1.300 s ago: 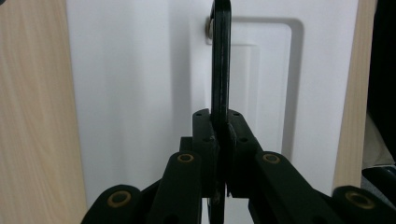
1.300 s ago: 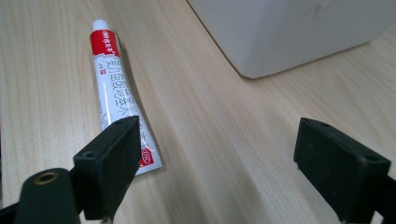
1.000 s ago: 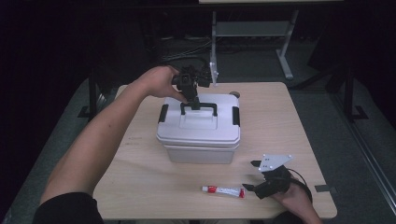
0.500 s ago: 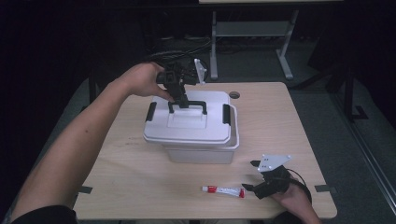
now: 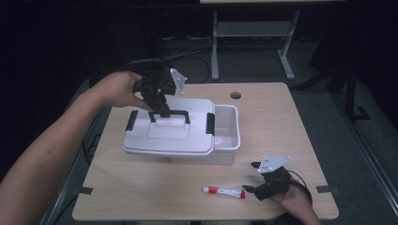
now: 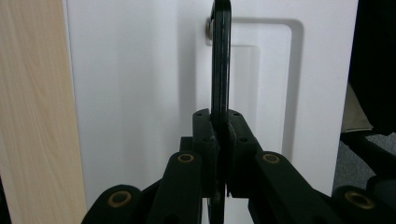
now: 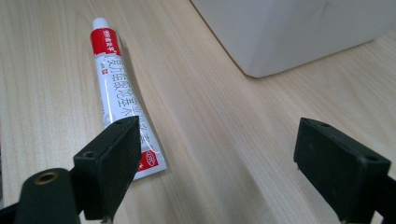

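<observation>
A white lid [image 5: 164, 138] with a black handle [image 5: 171, 114] hangs over the left part of a white box [image 5: 230, 136], whose right end stands uncovered. My left gripper [image 5: 157, 112] is shut on the handle. In the left gripper view the pads clamp the thin black handle [image 6: 220, 56] above the lid [image 6: 140, 93]. A red-and-white tube [image 5: 224, 191] lies near the table's front edge. My right gripper [image 5: 251, 178] rests open just right of it. In the right gripper view the tube [image 7: 119, 79] lies by the left jaw, with nothing between the jaws.
The wooden table [image 5: 281, 122] has a cable hole [image 5: 235, 95] at the back right. Black latches [image 5: 210, 123] sit at the lid's ends. The box's corner [image 7: 289, 32] stands ahead of the right gripper. A metal stand [image 5: 248, 28] rises behind the table.
The left gripper has carried the lid leftward and a little up, off the box, uncovering the box's right end. The right gripper and the tube have stayed put.
</observation>
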Tool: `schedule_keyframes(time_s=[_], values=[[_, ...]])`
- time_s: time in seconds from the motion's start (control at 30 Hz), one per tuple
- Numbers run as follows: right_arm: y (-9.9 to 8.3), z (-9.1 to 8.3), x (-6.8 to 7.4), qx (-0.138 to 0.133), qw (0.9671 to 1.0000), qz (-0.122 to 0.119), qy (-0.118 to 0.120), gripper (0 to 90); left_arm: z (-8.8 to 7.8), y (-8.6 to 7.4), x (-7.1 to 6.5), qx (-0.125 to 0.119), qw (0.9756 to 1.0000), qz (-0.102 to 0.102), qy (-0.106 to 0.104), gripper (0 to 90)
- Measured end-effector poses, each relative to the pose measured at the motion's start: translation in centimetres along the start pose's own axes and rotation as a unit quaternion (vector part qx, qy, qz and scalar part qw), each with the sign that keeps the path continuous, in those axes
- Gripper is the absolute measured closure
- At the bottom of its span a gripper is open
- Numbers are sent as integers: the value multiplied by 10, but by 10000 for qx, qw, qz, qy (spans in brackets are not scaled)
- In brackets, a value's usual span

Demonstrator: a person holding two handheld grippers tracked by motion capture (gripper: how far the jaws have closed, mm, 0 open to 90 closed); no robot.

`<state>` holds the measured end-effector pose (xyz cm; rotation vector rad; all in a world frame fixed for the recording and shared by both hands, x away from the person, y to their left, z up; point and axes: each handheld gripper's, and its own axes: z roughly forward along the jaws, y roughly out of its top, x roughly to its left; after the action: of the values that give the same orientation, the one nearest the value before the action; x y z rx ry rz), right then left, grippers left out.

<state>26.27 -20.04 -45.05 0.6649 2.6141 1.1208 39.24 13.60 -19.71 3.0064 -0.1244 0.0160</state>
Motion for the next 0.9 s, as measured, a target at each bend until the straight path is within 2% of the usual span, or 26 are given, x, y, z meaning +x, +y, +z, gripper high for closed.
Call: schedule_keyframes(time_s=[0.4,0.57,0.6,0.63,0.9], values=[[2,5,4,116,9999,-10,-3,148,-4,-51,-33,-178,9996,-202,124,845],[4,4,4,131,9999,-63,-30,148,-4,-74,-46,-193,9991,-347,163,845],[5,4,5,135,9999,-66,-50,148,-4,-83,-50,-215,9988,-394,183,845],[5,4,5,135,9999,-66,-50,148,-4,-83,-50,-215,9988,-394,183,845],[13,1,7,191,9996,-187,-84,148,5,-120,-65,-248,9977,-590,216,845]])
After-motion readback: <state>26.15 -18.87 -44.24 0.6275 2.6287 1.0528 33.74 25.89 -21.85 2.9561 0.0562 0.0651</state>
